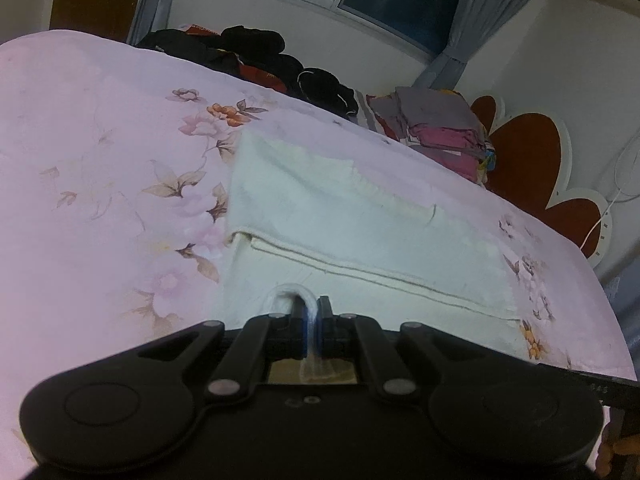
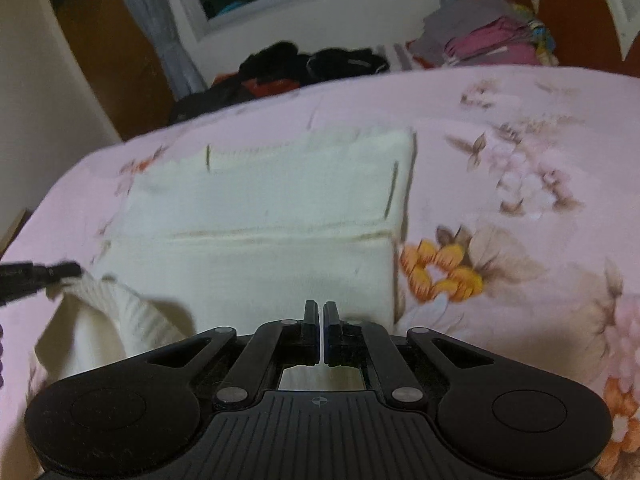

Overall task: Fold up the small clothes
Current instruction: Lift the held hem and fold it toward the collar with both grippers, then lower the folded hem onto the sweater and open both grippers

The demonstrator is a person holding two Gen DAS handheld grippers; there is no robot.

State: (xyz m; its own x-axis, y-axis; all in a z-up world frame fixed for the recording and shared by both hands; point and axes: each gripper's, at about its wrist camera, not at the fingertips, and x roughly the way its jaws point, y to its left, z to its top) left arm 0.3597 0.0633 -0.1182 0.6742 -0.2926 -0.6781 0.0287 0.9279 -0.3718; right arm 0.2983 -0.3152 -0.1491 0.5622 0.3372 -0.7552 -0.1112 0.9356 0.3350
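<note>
A: Since the cream knitted garment [image 1: 360,220] lies part-folded on the pink floral bedspread [image 1: 100,140], it should handle soft and light — take it by the hem. The left gripper [image 1: 310,312] pinches its near edge.

B: And the right gripper [image 2: 322,320]?

A: Fingers nearly together over the near edge — any cloth between them is hidden.

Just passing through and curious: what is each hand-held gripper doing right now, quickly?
Left hand-held gripper: closed, pinching an edge of the white garment.
Right hand-held gripper: closed at the garment's near edge; whether it grips cloth cannot be told.
</note>
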